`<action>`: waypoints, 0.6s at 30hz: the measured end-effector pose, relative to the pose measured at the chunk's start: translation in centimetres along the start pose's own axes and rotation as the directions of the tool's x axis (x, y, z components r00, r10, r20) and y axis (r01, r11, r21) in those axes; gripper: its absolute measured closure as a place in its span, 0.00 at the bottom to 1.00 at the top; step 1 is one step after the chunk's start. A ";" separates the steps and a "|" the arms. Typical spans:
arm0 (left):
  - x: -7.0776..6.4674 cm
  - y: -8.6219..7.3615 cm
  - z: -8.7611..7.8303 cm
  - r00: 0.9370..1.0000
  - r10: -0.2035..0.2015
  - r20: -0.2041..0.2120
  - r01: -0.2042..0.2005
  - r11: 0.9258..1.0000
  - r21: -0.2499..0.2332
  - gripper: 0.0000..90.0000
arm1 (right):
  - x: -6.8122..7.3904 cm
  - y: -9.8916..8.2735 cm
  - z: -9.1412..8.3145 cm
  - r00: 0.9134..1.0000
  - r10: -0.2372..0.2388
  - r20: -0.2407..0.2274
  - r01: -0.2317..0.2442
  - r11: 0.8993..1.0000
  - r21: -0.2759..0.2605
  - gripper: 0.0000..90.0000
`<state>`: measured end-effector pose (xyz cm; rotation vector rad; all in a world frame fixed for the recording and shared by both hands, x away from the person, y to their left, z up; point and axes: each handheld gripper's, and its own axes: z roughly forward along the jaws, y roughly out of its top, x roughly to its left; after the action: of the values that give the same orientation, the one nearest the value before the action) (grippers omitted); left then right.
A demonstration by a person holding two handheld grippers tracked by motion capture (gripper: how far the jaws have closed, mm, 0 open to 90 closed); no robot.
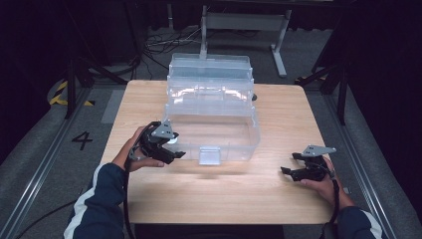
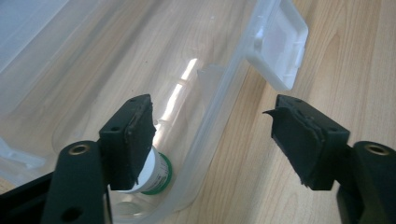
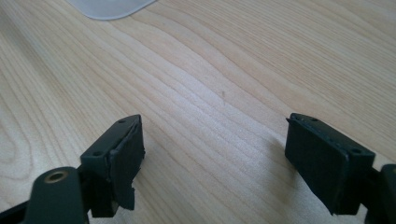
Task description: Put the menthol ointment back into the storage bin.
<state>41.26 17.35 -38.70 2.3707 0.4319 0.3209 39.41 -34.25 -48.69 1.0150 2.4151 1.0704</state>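
Note:
A clear plastic toolbox (image 1: pixel 234 142) stands open on the wooden table (image 1: pixel 219 194), its tiers folded back and its front latch (image 1: pixel 209 155) hanging down. My left gripper (image 1: pixel 171 149) is at the box's front left corner. In the left gripper view the left gripper (image 2: pixel 212 135) is open, with its jaws on either side of the front wall (image 2: pixel 219 107). A small white bottle with a green band (image 2: pixel 156 175) lies inside the box just under the inner jaw. My right gripper (image 1: pixel 287 172) rests open on the table at the right, and in its own view the right gripper (image 3: pixel 212 154) has bare wood between its jaws.
A rounded corner of the box (image 3: pixel 109 7) shows at the top of the right gripper view. Behind the table stand a grey metal frame (image 1: pixel 278 45) and loose cables (image 1: pixel 159 47) on the floor. The table's front edge is close to both forearms.

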 end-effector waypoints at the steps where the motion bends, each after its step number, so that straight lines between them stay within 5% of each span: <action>1: 0.1 0.0 0.0 1.000 0.000 0.002 0.000 1.000 -0.001 0.38 | 0.0 0.0 0.0 1.000 0.005 0.000 -0.005 1.000 0.003 0.25; 7: 0.1 0.0 0.3 0.999 0.015 0.032 -0.014 1.000 -0.006 0.52 | -1.0 1.4 -1.2 0.999 0.053 0.001 -0.052 0.995 -0.082 0.32; 13: 0.0 0.2 0.8 0.999 0.021 0.032 -0.021 1.000 0.015 0.54 | -1.9 4.9 -2.4 0.999 0.000 0.039 0.006 0.988 -0.155 0.35; 18: -0.1 0.0 1.7 0.999 0.016 0.034 -0.017 1.000 0.026 0.55 | -2.8 9.3 -2.9 0.999 -0.037 0.016 0.040 0.977 -0.208 0.38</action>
<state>41.70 16.33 -39.95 2.4026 0.4028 0.2841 44.33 -33.42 -39.86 0.8984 2.2455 1.2682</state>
